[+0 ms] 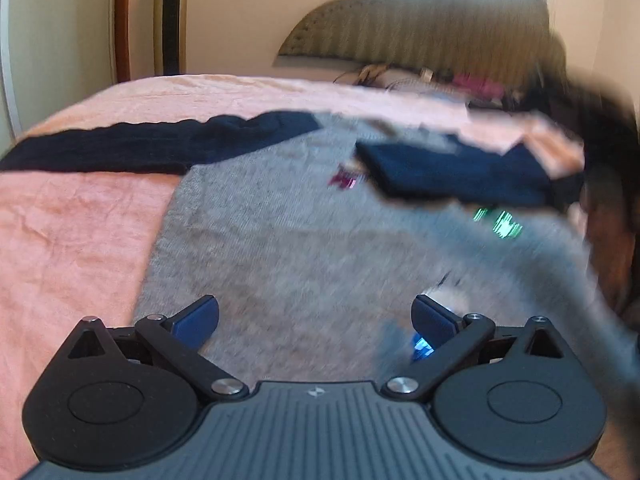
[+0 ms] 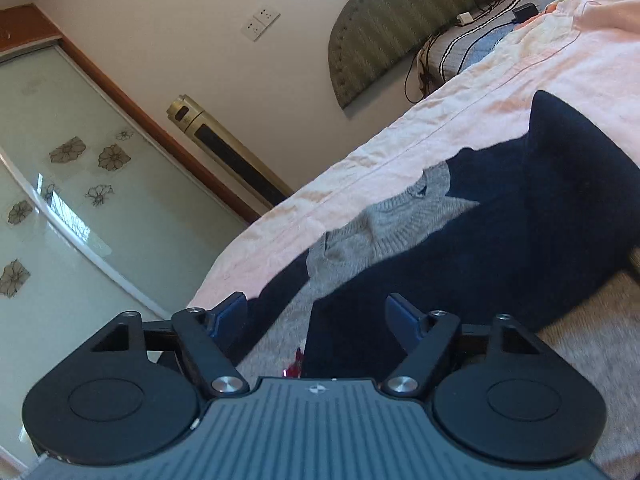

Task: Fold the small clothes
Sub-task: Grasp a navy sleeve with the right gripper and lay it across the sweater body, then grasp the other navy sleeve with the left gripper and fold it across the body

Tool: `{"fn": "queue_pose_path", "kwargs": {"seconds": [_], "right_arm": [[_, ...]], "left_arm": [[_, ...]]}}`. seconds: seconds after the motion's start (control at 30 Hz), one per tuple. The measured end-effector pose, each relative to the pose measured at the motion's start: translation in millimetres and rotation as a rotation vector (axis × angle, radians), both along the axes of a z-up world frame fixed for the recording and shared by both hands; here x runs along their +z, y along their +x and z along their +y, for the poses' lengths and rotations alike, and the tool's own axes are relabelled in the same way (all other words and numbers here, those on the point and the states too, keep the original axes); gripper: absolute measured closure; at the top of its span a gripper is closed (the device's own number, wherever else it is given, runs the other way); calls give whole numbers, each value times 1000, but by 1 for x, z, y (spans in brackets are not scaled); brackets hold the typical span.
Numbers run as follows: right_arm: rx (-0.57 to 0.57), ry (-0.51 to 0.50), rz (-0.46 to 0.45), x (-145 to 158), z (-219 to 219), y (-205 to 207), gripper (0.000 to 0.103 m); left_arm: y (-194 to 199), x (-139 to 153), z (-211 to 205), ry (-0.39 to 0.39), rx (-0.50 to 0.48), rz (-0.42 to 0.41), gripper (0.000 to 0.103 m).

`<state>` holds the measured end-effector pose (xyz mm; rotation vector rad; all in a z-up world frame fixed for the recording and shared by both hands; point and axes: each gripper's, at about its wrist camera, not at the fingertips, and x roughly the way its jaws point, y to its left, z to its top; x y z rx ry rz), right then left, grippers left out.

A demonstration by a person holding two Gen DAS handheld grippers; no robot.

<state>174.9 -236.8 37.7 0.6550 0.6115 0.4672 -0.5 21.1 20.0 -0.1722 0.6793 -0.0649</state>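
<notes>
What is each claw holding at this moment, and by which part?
Nothing is held. The left claw is open above the grey sweater. The right claw is also open, with a navy sleeve lying loose between its fingers.

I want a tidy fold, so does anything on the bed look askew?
Yes. The sweater lies unevenly: one navy sleeve stretches straight out over the pink bedspread, while the other sleeve is folded across the grey body.

The left wrist view sits low and level over the grey sweater (image 1: 280, 232), facing the headboard (image 1: 420, 28) at the bed's far edge, while the right wrist view — rolled sideways, equally close — shares that sweater (image 2: 372, 232), headboard (image 2: 392, 20) and pink bedspread (image 2: 520, 72).
</notes>
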Motion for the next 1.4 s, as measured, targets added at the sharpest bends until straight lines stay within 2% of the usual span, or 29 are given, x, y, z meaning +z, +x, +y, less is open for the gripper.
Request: {"fn": "queue_pose_path", "kwargs": {"seconds": [0.07, 0.17, 0.2, 0.23, 0.27, 0.3, 0.37, 0.43, 0.47, 0.5, 0.6, 0.67, 0.73, 0.8, 0.9, 0.97, 1.03, 1.07, 1.1, 1.13, 1.17, 1.2, 1.23, 1.3, 1.4], "right_arm": [[-12, -76, -20, -8, -8, -29, 25], [-48, -183, -18, -27, -20, -52, 25], [-56, -194, -14, -31, -22, -57, 25], [-58, -179, -15, -36, -24, -56, 25], [-55, -173, -31, -34, -25, -57, 22], [-55, -175, -39, -34, -24, -58, 12], [-48, -165, -34, -37, -23, -55, 9], [-57, -130, -31, -38, -28, -52, 9], [-59, -112, -28, -39, -30, -51, 9], [-61, -99, -27, -40, -32, -50, 9], [-61, -93, -29, -40, -32, -50, 9], [-61, -93, -29, -40, -32, -50, 9], [-61, -89, -29, -40, -32, -50, 8], [-61, -82, -30, -41, -33, -49, 7], [-56, -82, -31, -41, -33, -48, 5], [-51, -90, -30, -40, -31, -48, 5], [-48, -100, -22, -37, -31, -47, 5], [-49, -109, -19, -32, -31, -46, 5], [-55, -111, -22, -27, -32, -45, 5], [-61, -106, -35, -19, -34, -40, 5], [-64, -103, -55, -10, -34, -33, 4], [-69, -111, -83, 0, -34, -23, 2], [-74, -131, -103, 8, -32, -9, 0], [-63, -197, -95, 17, -24, 27, 0], [-66, -368, 6, 4, -12, 87, 0]], "left_arm": [[12, 12, 14, -190, -20, -24, 0], [67, 15, 24, -459, -50, 84, 0], [90, 9, 26, -536, -50, 123, 0], [110, 3, 26, -582, -41, 154, 0], [128, -4, 21, -591, -20, 185, 0], [144, -10, 17, -580, 4, 216, 1], [164, -8, 3, -532, 17, 179, 2], [181, -7, -14, -476, -11, 198, 30], [191, -9, -25, -431, -30, 230, 67], [197, -11, -33, -381, -28, 257, 91], [197, -3, -43, -280, -25, 217, 96], [187, 15, -38, -248, -22, 145, 96], [175, 32, -25, -202, -9, 76, 97], [169, 37, -13, -133, 22, 57, 97], [172, 15, 0, -70, 25, 140, 96], [173, 2, 7, -29, 40, 175, 90], [158, 8, 15, -25, 98, 142, 78], [150, 15, 16, -1, 144, 116, 66], [140, 24, 16, 15, 172, 61, 49], [129, 31, 15, 15, 169, -19, 38], [122, 37, 12, 8, 143, -95, 18], [118, 40, 6, 4, 102, -148, 8], [120, 41, -1, 2, 57, -172, 8], [135, 33, -15, -18, -37, -138, 8], [170, 5, -28, -42, -88, 29, 8]]}}
